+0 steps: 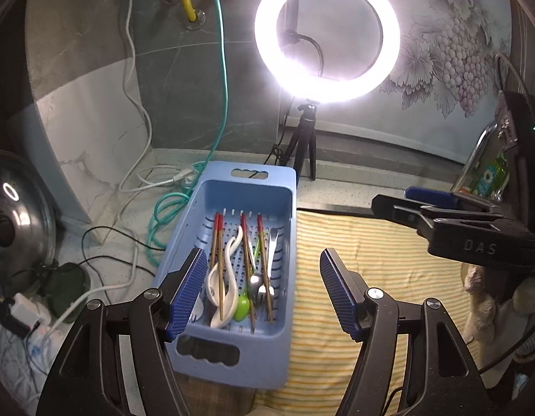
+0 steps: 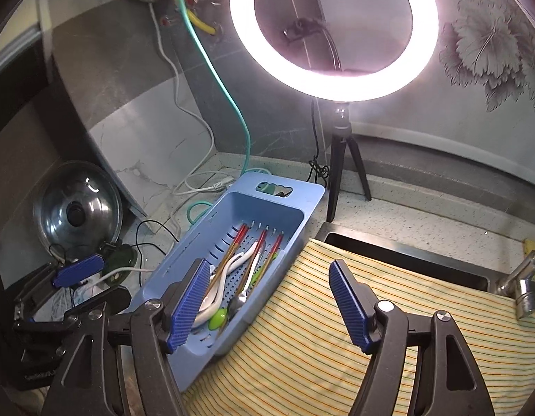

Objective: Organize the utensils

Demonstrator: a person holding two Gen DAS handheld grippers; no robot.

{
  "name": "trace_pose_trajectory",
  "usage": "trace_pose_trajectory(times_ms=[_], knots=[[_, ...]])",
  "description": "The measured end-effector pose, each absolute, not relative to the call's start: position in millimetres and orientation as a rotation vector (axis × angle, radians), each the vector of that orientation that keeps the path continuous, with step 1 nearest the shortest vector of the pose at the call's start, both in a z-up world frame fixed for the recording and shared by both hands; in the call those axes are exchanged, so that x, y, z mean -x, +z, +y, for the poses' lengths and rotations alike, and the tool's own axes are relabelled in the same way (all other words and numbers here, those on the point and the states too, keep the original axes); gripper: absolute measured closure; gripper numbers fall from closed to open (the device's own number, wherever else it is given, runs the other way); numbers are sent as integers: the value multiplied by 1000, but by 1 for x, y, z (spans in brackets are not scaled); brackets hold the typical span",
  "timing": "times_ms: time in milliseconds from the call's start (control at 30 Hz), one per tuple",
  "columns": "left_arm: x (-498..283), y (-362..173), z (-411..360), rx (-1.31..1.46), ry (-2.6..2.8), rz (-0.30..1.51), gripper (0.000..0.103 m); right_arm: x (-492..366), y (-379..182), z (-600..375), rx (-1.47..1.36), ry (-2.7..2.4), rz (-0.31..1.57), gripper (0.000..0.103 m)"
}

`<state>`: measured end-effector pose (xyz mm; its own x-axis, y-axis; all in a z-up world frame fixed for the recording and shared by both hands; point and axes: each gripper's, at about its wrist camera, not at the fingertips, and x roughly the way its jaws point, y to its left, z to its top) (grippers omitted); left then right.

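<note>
The blue utensil basket (image 1: pixel 281 187) sits on the counter (image 1: pixel 121 215), holding chopsticks (image 1: pixel 264 260), white spoons (image 1: pixel 229 277) and a fork (image 1: pixel 267 298). Both claws, left (image 1: pixel 262 291) and right (image 2: pixel 269 306), hover above its near end, jaws wide, holding nothing.

- Left wrist view: looks forward and down, close above the blue basket (image 1: pixel 232 364).
- Right wrist view: same tilt, from further right.
- Shared: blue basket (image 2: pixel 184 364), ring light (image 1: pixel 326 34), striped cloth (image 2: pixel 337 329).
</note>
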<state>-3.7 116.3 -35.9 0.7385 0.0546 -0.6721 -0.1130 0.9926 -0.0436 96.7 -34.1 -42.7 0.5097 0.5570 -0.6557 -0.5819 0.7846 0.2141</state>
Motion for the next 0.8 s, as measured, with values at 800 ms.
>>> trace_pose_trajectory(times_ms=[800], knots=[[42, -32, 79, 143, 172, 729, 27, -36, -31, -86, 96, 641, 712, 22]])
